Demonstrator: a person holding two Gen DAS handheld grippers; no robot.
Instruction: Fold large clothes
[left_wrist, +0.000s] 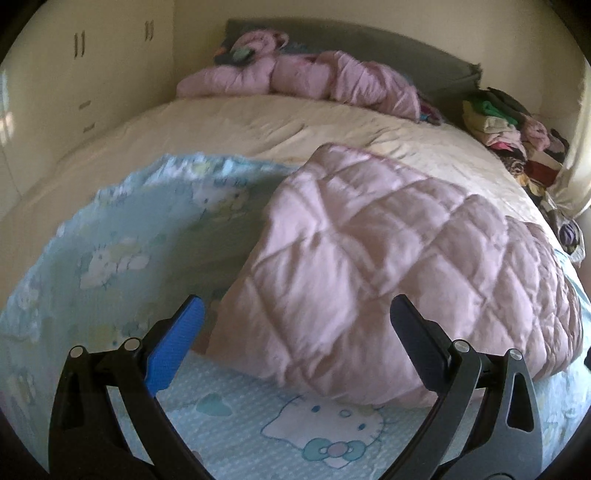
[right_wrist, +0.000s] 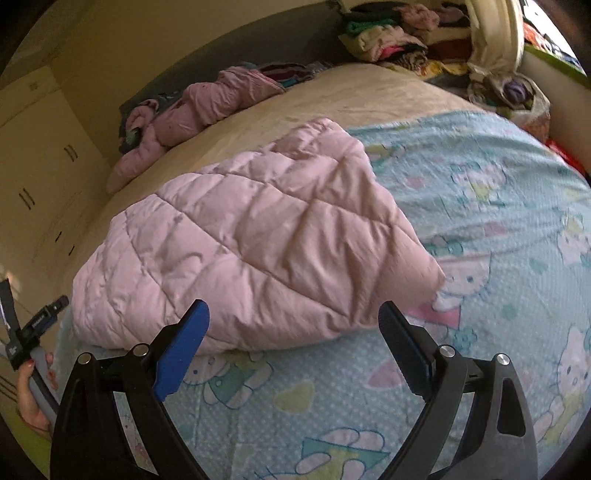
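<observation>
A pink quilted jacket (left_wrist: 388, 258) lies folded into a thick bundle on a light blue cartoon-cat blanket (left_wrist: 129, 251) spread over the bed. My left gripper (left_wrist: 297, 306) is open just in front of the bundle's near left corner, with nothing between its fingers. In the right wrist view the same pink jacket (right_wrist: 258, 251) lies ahead, and my right gripper (right_wrist: 293, 314) is open at its near edge, holding nothing. The blue blanket (right_wrist: 480, 221) stretches to the right. A hand holding the left gripper's handle (right_wrist: 33, 332) shows at the far left.
A second pink padded garment (left_wrist: 314, 79) is crumpled by the grey headboard (left_wrist: 369, 44). A pile of mixed clothes (left_wrist: 517, 136) sits at the bed's right side. The cream bedspread (left_wrist: 221, 125) covers the far half. White wardrobe doors (left_wrist: 55, 92) stand left.
</observation>
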